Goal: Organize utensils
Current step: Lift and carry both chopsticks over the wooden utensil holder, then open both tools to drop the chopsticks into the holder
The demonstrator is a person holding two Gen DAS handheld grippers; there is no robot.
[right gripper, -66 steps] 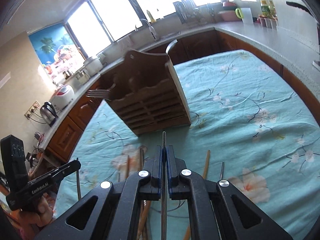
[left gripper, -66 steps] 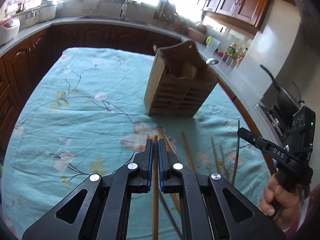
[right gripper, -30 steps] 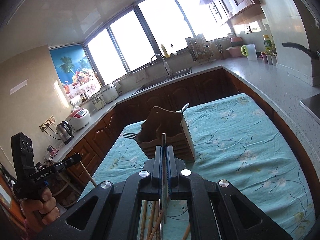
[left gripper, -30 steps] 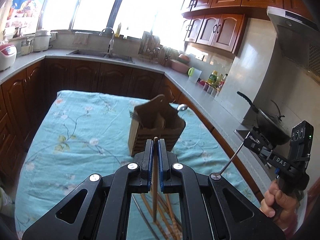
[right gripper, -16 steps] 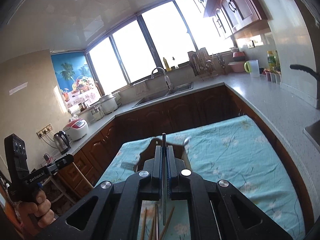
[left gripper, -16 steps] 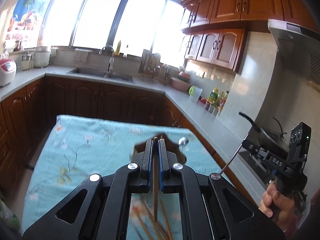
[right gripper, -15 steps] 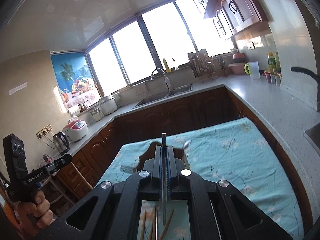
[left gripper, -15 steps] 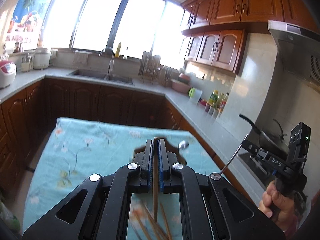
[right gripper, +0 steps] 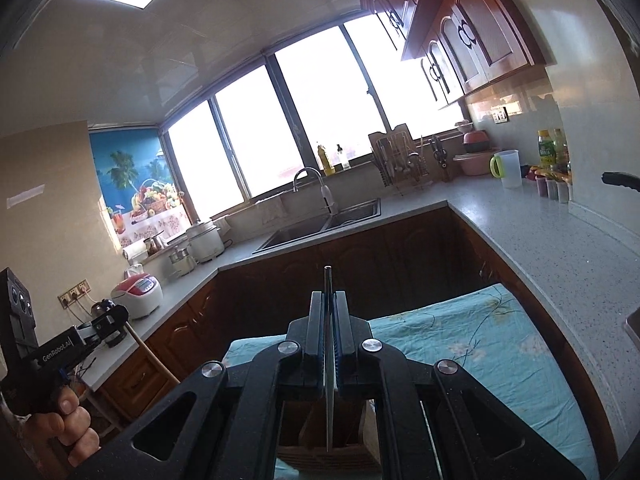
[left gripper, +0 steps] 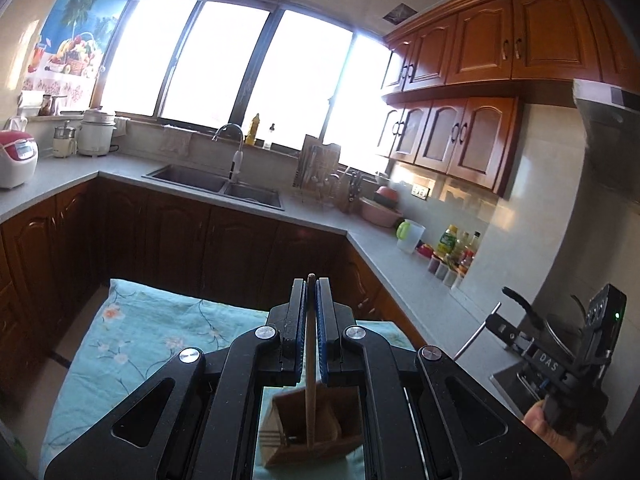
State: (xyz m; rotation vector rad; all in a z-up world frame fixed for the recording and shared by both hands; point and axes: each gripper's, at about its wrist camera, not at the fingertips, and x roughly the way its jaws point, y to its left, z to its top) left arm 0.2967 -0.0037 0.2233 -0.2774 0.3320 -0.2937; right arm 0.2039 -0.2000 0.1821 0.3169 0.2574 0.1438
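Below, wooden holder (left gripper: 308,436), fork (left gripper: 276,436) inside

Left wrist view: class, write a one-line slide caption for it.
Left hand-held gripper holds a wooden chopstick upright above the wooden holder on the teal cloth.

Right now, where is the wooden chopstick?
Left wrist view: the wooden chopstick is clamped upright in the left tongs, its lower end over the wooden utensil holder.

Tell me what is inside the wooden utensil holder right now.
The wooden chopstick in the left gripper hangs over the wooden utensil holder; fork tines show at its left edge. Both grippers' frames hide the rest of its compartments.
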